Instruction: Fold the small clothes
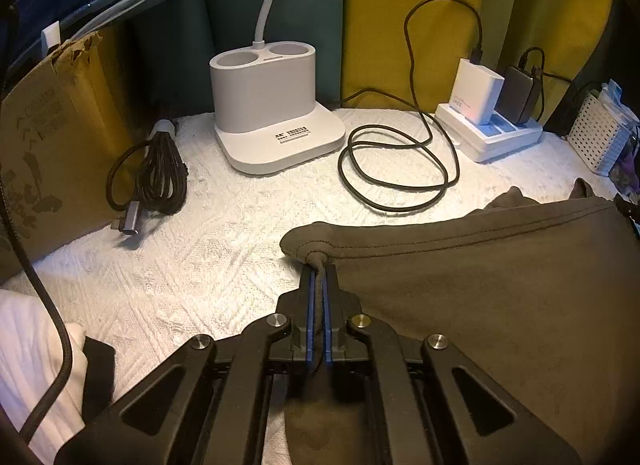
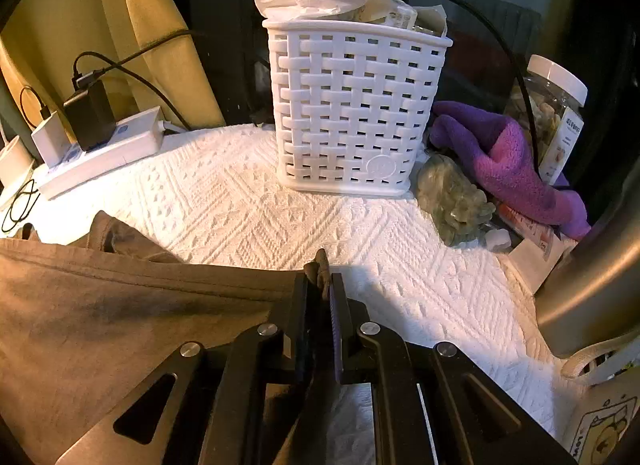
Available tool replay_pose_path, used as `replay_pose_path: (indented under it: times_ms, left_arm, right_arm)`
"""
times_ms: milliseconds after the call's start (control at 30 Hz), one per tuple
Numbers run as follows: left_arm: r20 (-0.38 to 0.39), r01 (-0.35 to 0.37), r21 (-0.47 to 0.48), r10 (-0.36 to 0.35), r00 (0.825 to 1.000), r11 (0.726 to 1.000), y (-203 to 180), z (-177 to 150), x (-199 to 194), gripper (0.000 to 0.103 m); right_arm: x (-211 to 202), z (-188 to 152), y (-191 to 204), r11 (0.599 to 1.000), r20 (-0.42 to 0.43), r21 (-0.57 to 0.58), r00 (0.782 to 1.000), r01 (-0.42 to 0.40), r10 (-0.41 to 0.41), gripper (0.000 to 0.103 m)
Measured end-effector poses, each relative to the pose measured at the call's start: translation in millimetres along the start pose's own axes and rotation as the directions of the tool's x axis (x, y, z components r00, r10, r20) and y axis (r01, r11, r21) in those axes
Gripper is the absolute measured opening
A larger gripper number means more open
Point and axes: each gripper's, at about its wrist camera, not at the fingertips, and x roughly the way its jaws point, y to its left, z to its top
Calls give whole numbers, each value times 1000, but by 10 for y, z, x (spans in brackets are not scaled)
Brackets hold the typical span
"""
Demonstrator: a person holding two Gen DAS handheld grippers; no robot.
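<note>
A small olive-brown garment (image 1: 480, 265) is stretched between both grippers, low over a white textured cloth (image 1: 208, 233). My left gripper (image 1: 319, 269) is shut on the garment's left corner, with a bunched tip of fabric poking out past the blue pads. In the right wrist view the same garment (image 2: 120, 305) spreads to the left, and my right gripper (image 2: 320, 279) is shut on its right corner, a knot of fabric sticking up between the fingers. The hemmed edge runs taut between the two corners.
A white lamp base (image 1: 272, 113), coiled black cables (image 1: 392, 161), a bundled cable (image 1: 160, 173), a power strip with chargers (image 1: 492, 121) and a cardboard box (image 1: 44, 137) line the back. A white woven basket (image 2: 352, 113), purple fleece (image 2: 512, 169), a jar (image 2: 552, 113) and a grey cylinder (image 2: 592, 285) stand at the right.
</note>
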Motion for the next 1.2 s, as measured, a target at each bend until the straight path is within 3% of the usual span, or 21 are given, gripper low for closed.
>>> replay_pose_path:
  times_ms: [67,133,200,300,433,500,833,967,1200]
  left_arm:
    - [-1,-19,2,19,1000,1000,7,1,-6,8]
    - [-1,-41,4,41,999,999,12,2,-18,9]
    - [-10,-49,-5,49,999,999,25,12,-27,9]
    - [-13,-67,-11,67,998,998,49,30,-81,11]
    - [20,-98,-53,99,995,994,178,49,-265,29]
    - [30,-96,-70,99,995,993,229,42,-353,32]
    - [84,-2,-59,7,996,998,65,-133,-825,34]
    - [101,42,-54,-37,994,998,-42,-257,-982,45]
    - [103,112,-26,-109,989,993,-290,-530,-1211,47]
  right_arm:
    - [7,10,-15,1000,-7,1,1000,6,-6,17]
    - [12,22,-33,999,-11,4,999,49,-49,46]
    - [-4,14,-74,995,-16,16,995,99,-98,57]
    - [-44,-24,-131,995,-28,31,995,91,-91,57]
    - [-194,-93,-205,993,-19,45,993,113,-112,57]
    - [-356,-130,-305,988,6,80,991,133,-134,57]
    - [-891,-321,-394,992,44,80,994,99,-103,57]
    - [-1082,-488,-377,992,54,93,994,89,-94,57]
    - [-1310,-826,-255,994,51,90,996,66,-70,57]
